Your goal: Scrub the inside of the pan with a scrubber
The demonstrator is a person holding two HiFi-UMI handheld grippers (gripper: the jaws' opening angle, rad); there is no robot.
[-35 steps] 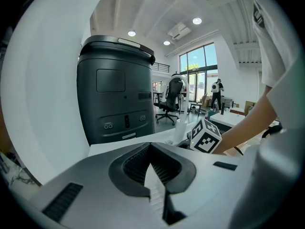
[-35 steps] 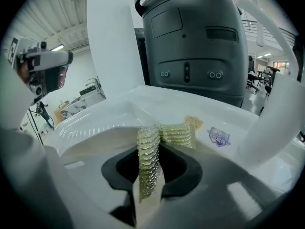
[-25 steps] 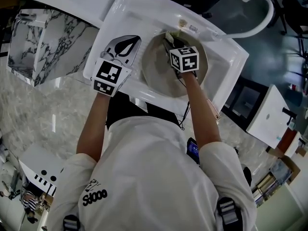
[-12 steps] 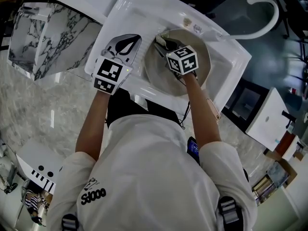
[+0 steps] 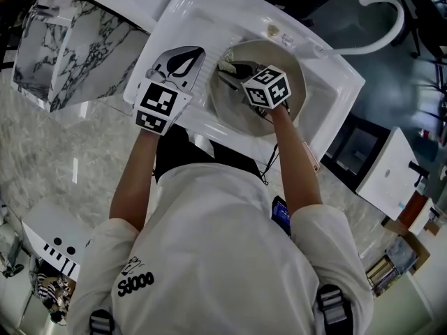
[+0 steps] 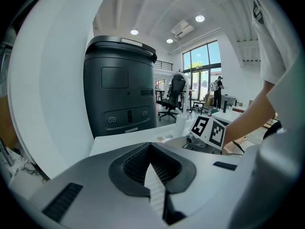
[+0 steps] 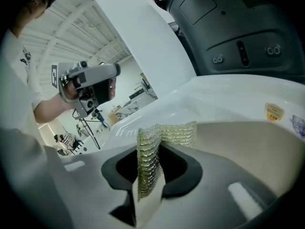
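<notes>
A round beige pan (image 5: 283,65) sits in the white sink (image 5: 334,93). My right gripper (image 5: 229,70) reaches into the pan's left part, shut on a yellow-green mesh scrubber (image 7: 155,140). In the right gripper view the scrubber sticks up between the jaws, just over the pan's pale inside (image 7: 252,147). My left gripper (image 5: 183,63) rests over the sink's left rim beside the pan. In the left gripper view the left gripper (image 6: 150,146) is shut with nothing seen between its jaws.
A white curved faucet (image 5: 383,25) stands at the sink's far right. A marble-patterned block (image 5: 63,54) lies left of the sink. A dark bin (image 6: 119,87) stands behind the counter. The person's torso fills the near side.
My right gripper has swept the scrubber leftward across the pan, from its far rim toward its left side. The left gripper has barely moved.
</notes>
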